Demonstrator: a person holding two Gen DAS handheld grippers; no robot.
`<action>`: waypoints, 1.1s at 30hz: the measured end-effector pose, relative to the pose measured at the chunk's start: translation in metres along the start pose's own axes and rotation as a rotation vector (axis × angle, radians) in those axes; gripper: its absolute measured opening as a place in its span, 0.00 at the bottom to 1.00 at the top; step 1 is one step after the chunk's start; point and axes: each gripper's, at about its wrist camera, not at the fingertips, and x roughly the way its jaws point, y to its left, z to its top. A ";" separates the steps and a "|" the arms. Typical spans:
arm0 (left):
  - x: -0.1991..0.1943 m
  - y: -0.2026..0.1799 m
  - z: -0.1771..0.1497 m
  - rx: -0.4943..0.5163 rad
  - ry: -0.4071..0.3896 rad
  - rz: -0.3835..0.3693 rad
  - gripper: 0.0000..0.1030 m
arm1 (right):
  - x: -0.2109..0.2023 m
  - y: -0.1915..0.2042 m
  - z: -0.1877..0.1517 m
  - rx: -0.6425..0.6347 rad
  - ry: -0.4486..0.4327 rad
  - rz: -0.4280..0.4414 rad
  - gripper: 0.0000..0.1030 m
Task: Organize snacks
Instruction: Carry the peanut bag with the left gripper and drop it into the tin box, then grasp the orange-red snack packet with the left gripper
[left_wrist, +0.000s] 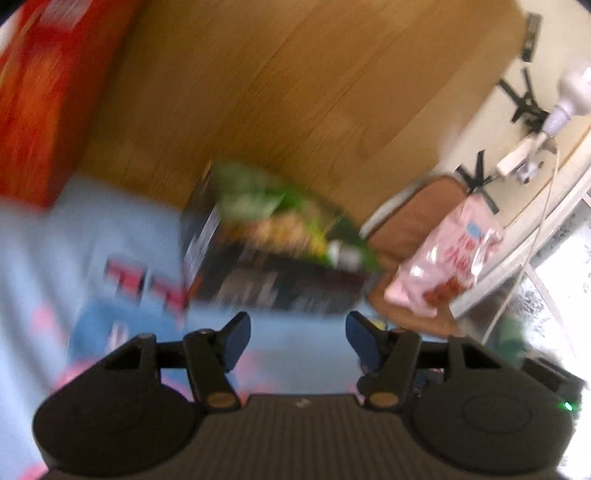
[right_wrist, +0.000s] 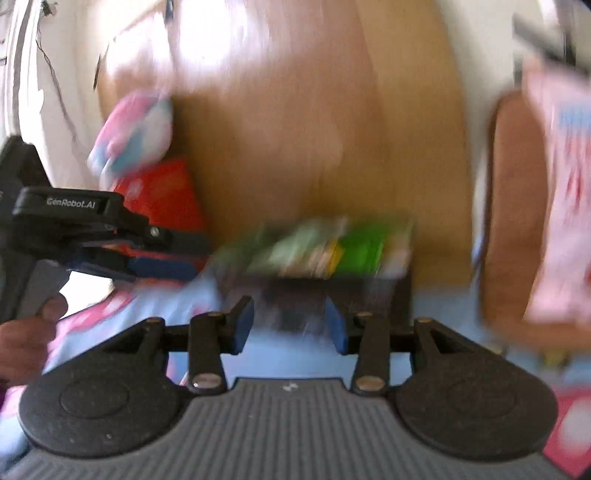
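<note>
Snack sorting: partly done, as judged. Both views heavily motion-blurred.

Left claw: pads apart, nothing between them. Right claw: pads apart, empty.

Green snack bag: lying on top of a dark box, ahead of both claws, on a light-blue patterned cloth. Pink snack bag: on a brown chair seat, apart from the box. Red box: standing at far left. Pink-and-blue pack: behind the red box.

Remaining: scattered items not yet grouped; the final arrangement cannot be told.
</note>
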 end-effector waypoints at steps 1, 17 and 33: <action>-0.002 0.005 -0.006 -0.015 0.016 -0.004 0.57 | 0.001 -0.003 -0.009 0.063 0.058 0.048 0.44; -0.021 0.021 -0.079 -0.104 0.092 -0.079 0.55 | 0.012 0.006 -0.036 0.346 0.242 0.235 0.07; -0.036 -0.034 -0.133 0.028 0.208 -0.135 0.66 | -0.130 0.002 -0.116 0.592 0.103 0.076 0.12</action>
